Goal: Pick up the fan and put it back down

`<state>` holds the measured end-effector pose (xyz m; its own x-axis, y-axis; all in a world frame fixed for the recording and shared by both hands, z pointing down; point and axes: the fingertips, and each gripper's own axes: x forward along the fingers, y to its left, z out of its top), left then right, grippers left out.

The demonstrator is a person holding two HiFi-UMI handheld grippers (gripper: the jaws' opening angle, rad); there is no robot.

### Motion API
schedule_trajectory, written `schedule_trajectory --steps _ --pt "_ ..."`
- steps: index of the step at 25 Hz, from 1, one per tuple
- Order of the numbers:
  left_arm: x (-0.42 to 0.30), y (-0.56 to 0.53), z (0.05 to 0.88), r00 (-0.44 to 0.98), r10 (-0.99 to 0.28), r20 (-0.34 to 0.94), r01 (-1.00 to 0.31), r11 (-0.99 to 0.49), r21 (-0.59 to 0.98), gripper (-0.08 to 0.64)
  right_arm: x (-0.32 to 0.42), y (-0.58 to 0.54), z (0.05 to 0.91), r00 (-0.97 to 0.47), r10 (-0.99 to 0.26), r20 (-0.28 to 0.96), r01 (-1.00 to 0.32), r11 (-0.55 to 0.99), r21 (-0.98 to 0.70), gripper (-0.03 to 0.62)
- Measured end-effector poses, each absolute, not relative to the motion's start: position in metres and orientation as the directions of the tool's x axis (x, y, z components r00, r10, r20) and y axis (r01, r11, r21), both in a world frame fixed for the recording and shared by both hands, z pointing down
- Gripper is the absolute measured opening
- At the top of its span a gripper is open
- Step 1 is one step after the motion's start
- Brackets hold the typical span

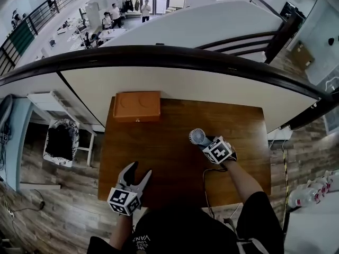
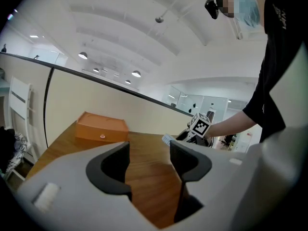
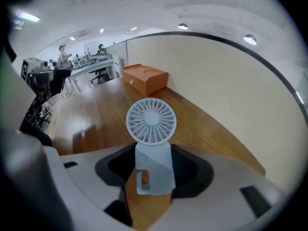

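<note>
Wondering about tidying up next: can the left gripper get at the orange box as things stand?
Probably yes: the left gripper is open and empty, and only bare table lies between it and the orange box.

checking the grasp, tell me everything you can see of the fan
The fan is small, pale blue-white, plastic-looking: a round grille head with radial spokes on a flat body with a button and a rectangular slot. The right hand-held gripper clamps its body between both jaws, head sticking out past them over the wooden table.
</note>
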<state>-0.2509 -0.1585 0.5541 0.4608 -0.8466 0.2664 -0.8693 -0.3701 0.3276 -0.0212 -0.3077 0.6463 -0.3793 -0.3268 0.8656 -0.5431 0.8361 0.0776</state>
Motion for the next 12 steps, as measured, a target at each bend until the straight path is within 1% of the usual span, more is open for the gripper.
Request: schedule_trajectory --steps 5,12 --pt "-0.196 -0.175 0.552 0.507 -0.821 0.264 -0.846 -0.413 0.338 0.249 0.046 -0.331 0.641 -0.341 -0.377 0.861 -0.614 0.783 0.100 0.230" --pt "-0.132 -0.198 0.558 0.544 -0.797 0.263 -0.824 -0.446 0.350 0.249 0.148 -0.372 0.639 -0.257 -0.437 0.862 -0.735 0.667 0.119 0.230"
